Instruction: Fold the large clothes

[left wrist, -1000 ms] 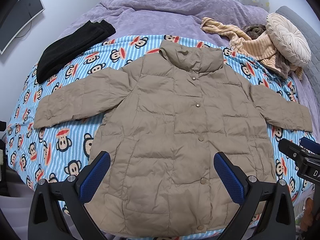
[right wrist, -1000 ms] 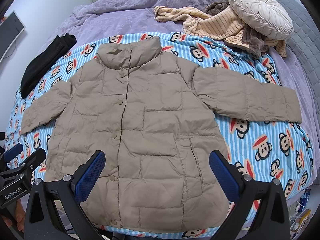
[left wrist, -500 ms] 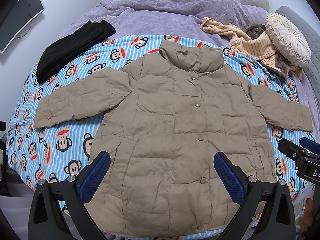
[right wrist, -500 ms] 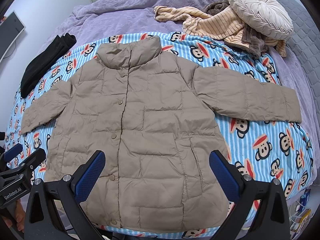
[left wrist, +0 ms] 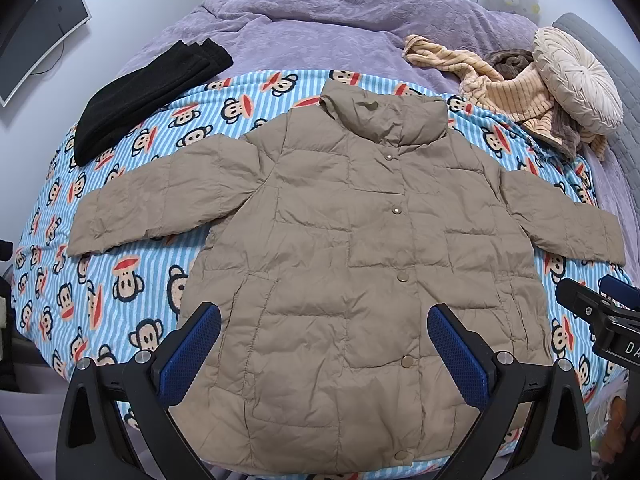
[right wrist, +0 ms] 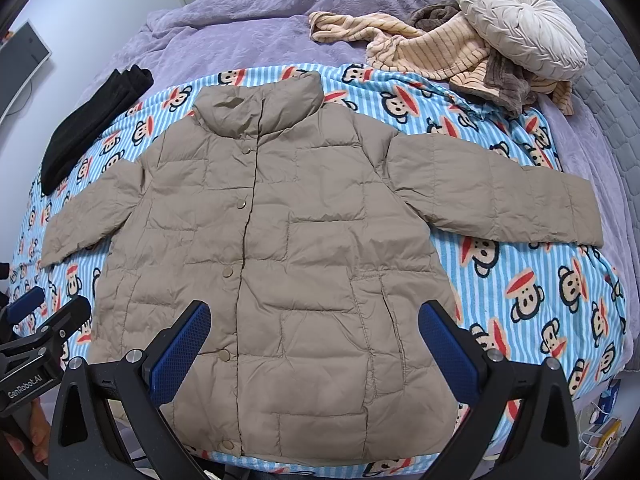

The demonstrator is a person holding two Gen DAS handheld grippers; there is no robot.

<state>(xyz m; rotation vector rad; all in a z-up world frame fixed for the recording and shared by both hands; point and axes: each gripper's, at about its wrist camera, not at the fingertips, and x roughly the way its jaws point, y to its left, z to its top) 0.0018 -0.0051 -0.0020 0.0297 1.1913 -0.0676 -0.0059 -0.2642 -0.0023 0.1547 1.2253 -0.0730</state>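
- Bedroom setting: a bed with a purple cover carried a blue striped monkey-print blanket, which served as the folding surface.
- Left gripper: jaws stood wide open, holding nothing, hovering above the lower hem of the jacket.
- Right gripper: jaws likewise spread apart and empty, above the same hem region.
- Padded tan jacket: lay flat, front up and snapped closed, on the blanket, collar toward the far side, both sleeves spread outward.
- Change check: compared with the views one second and half a second earlier, no shift was seen in either gripper or in the jacket. Judgement: folding had not begun; the pause suggested alignment before a first grasp, probably at a sleeve or hem.
- Surroundings: a black folded garment lay far left; striped beige clothing and a round cream cushion lay far right, well apart from the jacket.
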